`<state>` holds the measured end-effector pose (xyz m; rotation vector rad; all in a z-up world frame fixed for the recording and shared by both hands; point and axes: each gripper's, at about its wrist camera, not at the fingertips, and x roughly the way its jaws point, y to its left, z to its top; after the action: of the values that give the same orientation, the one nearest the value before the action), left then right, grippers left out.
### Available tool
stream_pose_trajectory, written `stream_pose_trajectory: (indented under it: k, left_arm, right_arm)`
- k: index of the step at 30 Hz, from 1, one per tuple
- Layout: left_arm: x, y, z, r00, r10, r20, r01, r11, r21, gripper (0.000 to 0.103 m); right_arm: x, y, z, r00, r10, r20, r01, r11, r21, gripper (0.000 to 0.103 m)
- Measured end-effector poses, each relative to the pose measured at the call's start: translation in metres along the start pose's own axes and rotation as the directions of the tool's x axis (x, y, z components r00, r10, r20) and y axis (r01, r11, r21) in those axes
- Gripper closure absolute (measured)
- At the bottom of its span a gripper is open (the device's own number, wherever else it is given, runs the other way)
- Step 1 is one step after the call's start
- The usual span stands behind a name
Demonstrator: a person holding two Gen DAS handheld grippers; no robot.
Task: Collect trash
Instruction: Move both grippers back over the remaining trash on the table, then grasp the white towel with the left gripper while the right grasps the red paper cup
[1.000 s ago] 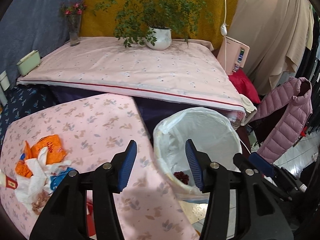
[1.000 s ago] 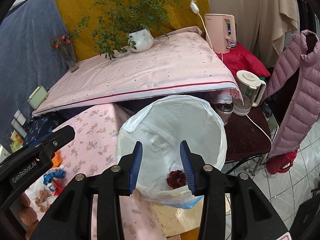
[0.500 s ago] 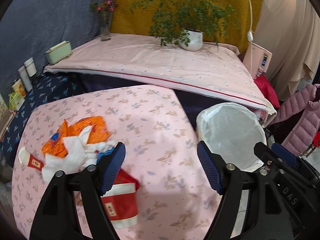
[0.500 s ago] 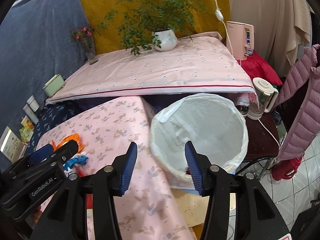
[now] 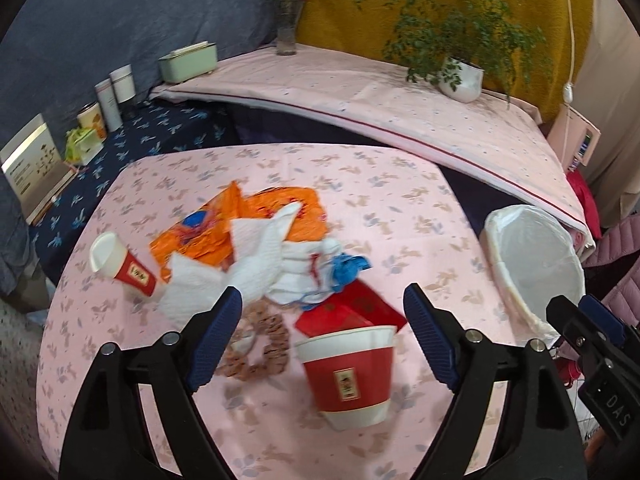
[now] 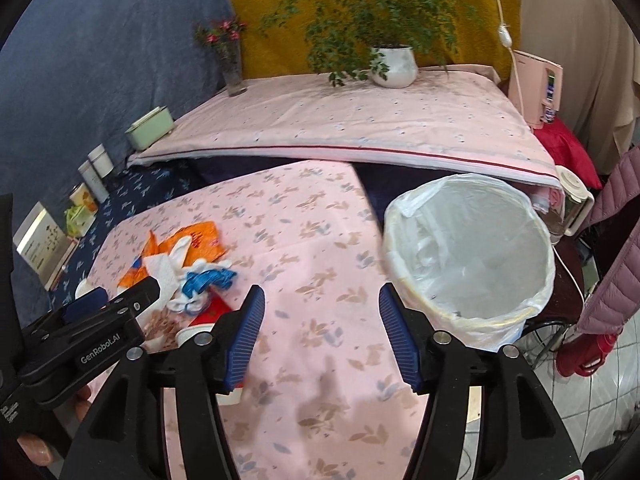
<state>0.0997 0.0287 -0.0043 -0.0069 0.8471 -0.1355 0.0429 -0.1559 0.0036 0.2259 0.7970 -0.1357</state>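
Blue pads sit on both my grippers. My left gripper (image 5: 322,336) is spread wide and holds nothing. It hangs over a red paper cup (image 5: 348,376) lying on its side on the pink table (image 5: 400,200). I cannot tell if the pads touch the cup. My right gripper (image 6: 320,336) is spread wide too, with nothing in it, above bare pink cloth.

Just past the red cup lie a brown lumpy thing (image 5: 260,344), too blurry to name, and a flat red packet (image 5: 360,308). Behind those sit white tissues (image 5: 256,256), a blue scrap (image 5: 348,270) and an orange wrapper (image 5: 208,232). Another red cup (image 5: 122,264) lies to the left.

Beside the table stands the trash bin (image 6: 472,252) with a white bag in it. My left gripper hides part of the pile in the right view.
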Motion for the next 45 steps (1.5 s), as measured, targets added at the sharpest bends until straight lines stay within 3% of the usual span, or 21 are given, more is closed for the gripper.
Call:
stream_pose_trajectory:
  k: [22,29,36,39,45]
  left_arm:
    - [0.028,0.118,-0.050,0.989,0.082,-0.121,-0.104,0.977,-0.185,0.024]
    - [0.040,0.135,-0.055,0.989,0.060,-0.137,-0.090,0.971,-0.223,0.024]
    - [0.058,0.142,-0.052,0.987,-0.033,-0.157,-0.013,0.959,-0.284,0.030]
    - [0.064,0.139,-0.050,0.986,-0.056,-0.158,0.009,0.959,-0.285,0.039]
    - [0.071,0.130,-0.050,0.980,-0.099,-0.171,0.054,0.966,-0.252,0.080]
  right_arm:
    - [0.049,0.081,-0.056,0.985,0.076,-0.156,-0.091,0.992,-0.089,0.029]
    - [0.068,0.094,-0.067,0.979,0.060,-0.197,-0.081,0.992,-0.101,0.029]
    - [0.086,0.102,-0.072,0.975,0.041,-0.220,-0.068,0.991,-0.113,0.029]
    - [0.093,0.105,-0.074,0.972,0.033,-0.231,-0.062,0.991,-0.118,0.029]
    - [0.105,0.103,-0.076,0.966,0.036,-0.255,-0.065,0.992,-0.107,0.029]
